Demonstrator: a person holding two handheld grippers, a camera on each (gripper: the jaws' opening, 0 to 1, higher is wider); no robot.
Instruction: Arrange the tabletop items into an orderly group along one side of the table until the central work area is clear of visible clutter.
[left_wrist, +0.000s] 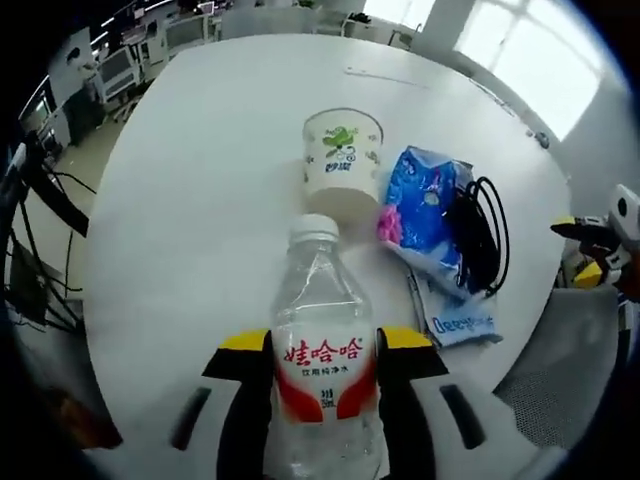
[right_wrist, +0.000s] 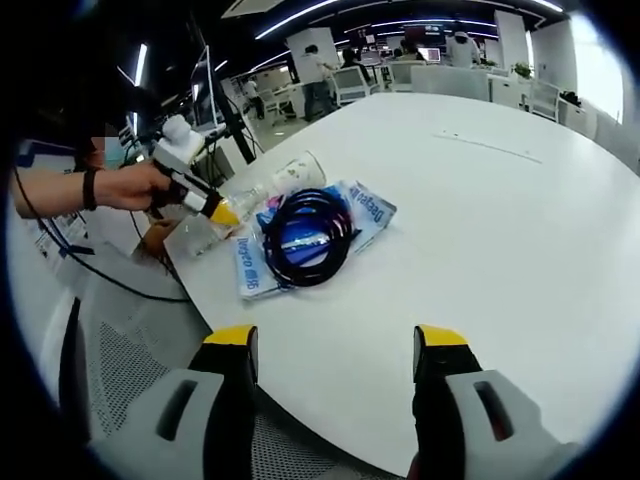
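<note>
Left gripper view shows the left gripper (left_wrist: 325, 365) squeezing a clear water bottle (left_wrist: 322, 350) around its label, one jaw on each side. The bottle looks nearly empty, so it should be light. Its thin plastic can dent if squeezed hard, and it is smooth, so it may slip. The middle, where the label is, seems a good place to hold it.

Just past the bottle stands a paper cup (left_wrist: 343, 163). It looks light and easy to crush, so a soft hold on its side would be best. Beside the cup lies a blue plastic bag (left_wrist: 428, 225), soft and floppy, with a black cable (left_wrist: 485, 235) coiled on top. All of these sit near one edge of the white table (left_wrist: 200, 200).

Right gripper view shows the right gripper (right_wrist: 335, 350) with its jaws wide apart, holding nothing, above the near table edge, well apart from the pile.
</note>
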